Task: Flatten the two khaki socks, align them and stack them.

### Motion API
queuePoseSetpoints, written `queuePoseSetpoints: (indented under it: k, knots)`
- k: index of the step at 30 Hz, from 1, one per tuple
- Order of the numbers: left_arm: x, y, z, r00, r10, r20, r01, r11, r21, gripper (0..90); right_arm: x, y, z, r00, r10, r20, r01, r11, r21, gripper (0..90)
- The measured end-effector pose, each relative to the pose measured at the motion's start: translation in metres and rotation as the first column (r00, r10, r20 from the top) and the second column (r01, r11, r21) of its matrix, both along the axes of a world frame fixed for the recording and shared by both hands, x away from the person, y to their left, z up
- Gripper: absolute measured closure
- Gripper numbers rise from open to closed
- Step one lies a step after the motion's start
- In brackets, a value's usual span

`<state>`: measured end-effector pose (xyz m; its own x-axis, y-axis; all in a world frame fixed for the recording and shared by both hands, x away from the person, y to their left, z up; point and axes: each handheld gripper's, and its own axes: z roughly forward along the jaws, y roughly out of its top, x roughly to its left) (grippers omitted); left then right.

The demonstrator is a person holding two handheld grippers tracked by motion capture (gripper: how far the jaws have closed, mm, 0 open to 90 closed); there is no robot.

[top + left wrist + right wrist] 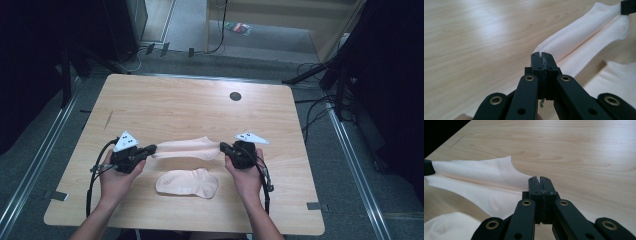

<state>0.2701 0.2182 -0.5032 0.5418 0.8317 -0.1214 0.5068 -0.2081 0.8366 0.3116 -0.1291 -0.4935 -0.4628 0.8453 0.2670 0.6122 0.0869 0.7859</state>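
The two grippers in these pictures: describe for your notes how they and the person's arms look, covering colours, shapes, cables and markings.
Both are black. The left gripper and right gripper each carry a pale three-cornered plate with dark dots on top, and a black cable trails back from each along the forearm. In the gripper views, flat black link bars with brass-coloured rivets lead to two blocky jaws. The forearms are bare, with no sleeves in view.

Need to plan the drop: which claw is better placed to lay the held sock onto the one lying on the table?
Neither clearly. The left claw and right claw each pinch one end of the stretched sock, and the flat sock lies about midway, nearer the person. Lower both together.
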Motion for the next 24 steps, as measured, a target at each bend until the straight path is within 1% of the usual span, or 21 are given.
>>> queuePoseSetpoints:
  k: [2,3,4,5,6,7,9,10,11,12,14,15,16,18,20,22,24]
  knots:
    - [-0.011,-0.002,0.000,0.9999,-0.011,0.003,0.011,0.9999,0.007,90.0,-0.010,-0.003,0.001,0.9999,0.010,-0.004,-0.010,1.000,0.001,89.8]
    - [-0.015,-0.002,0.001,0.9998,-0.016,0.008,0.016,0.9997,0.016,90.0,-0.014,-0.004,0.001,0.9999,0.016,-0.001,-0.016,1.000,-0.009,89.8]
    - [-0.019,-0.003,0.001,0.9997,-0.025,0.007,0.024,0.9994,0.024,90.0,-0.024,-0.006,0.001,0.9996,0.027,-0.002,-0.027,1.000,-0.012,89.8]
    - [-0.022,-0.004,0.001,0.9996,-0.028,0.006,0.027,0.9993,0.024,90.0,-0.024,-0.006,0.001,0.9996,0.027,-0.002,-0.027,1.000,-0.012,89.8]
    - [-0.026,-0.004,0.002,0.9994,-0.034,0.004,0.034,0.9991,0.027,90.0,-0.032,-0.009,0.001,0.9993,0.036,-0.007,-0.037,0.999,-0.014,89.8]
    - [-0.030,-0.005,0.003,0.9991,-0.042,0.004,0.042,0.9985,0.036,90.0,-0.032,-0.009,0.001,0.9993,0.036,-0.007,-0.037,0.999,-0.014,89.8]
    - [-0.038,-0.007,0.004,0.9988,-0.046,0.015,0.045,0.9973,0.057,90.0,-0.040,-0.013,0.002,0.9990,0.040,-0.020,-0.040,0.999,0.006,89.8]
    - [-0.041,-0.007,0.003,0.9986,-0.052,0.007,0.051,0.9970,0.058,90.0,-0.048,-0.013,-0.001,0.9984,0.050,-0.024,-0.051,0.999,-0.018,89.8]
    - [-0.044,-0.007,0.002,0.9986,-0.053,0.003,0.053,0.9970,0.057,90.0,-0.048,-0.013,-0.001,0.9984,0.050,-0.024,-0.051,0.999,-0.018,89.8]
    - [-0.047,-0.008,0.001,0.9985,-0.054,-0.003,0.054,0.9969,0.057,90.0,-0.052,-0.013,-0.003,0.9981,0.055,-0.028,-0.055,0.998,-0.026,89.8]
    - [-0.052,-0.007,-0.002,0.9983,-0.056,-0.016,0.057,0.9969,0.053,90.0,-0.056,-0.013,-0.007,0.9971,0.063,-0.043,-0.064,0.998,-0.023,89.8]
    - [-0.055,-0.007,-0.004,0.9981,-0.058,-0.022,0.059,0.9965,0.059,90.0,-0.058,-0.014,-0.009,0.9968,0.066,-0.045,-0.067,0.997,-0.025,89.8]
    - [-0.056,-0.007,-0.005,0.9980,-0.058,-0.025,0.059,0.9964,0.061,90.0,-0.061,-0.013,-0.012,0.9955,0.074,-0.060,-0.075,0.997,-0.015,89.8]
    - [-0.058,-0.007,-0.008,0.9974,-0.063,-0.034,0.065,0.9960,0.060,90.0,-0.063,-0.012,-0.013,0.9953,0.075,-0.060,-0.077,0.997,-0.017,89.8]
    - [-0.059,-0.010,-0.011,0.9959,-0.078,-0.046,0.081,0.9940,0.073,90.0,-0.066,-0.009,-0.015,0.9931,0.091,-0.074,-0.092,0.996,-0.012,89.7]
    - [-0.061,-0.012,-0.014,0.9950,-0.089,-0.044,0.092,0.9932,0.071,90.0,-0.068,-0.006,-0.016,0.9930,0.101,-0.062,-0.103,0.994,-0.034,89.6]
    - [-0.061,-0.013,-0.017,0.9942,-0.100,-0.040,0.102,0.9931,0.059,90.0,-0.070,-0.004,-0.017,0.9928,0.104,-0.061,-0.105,0.994,-0.025,89.5]
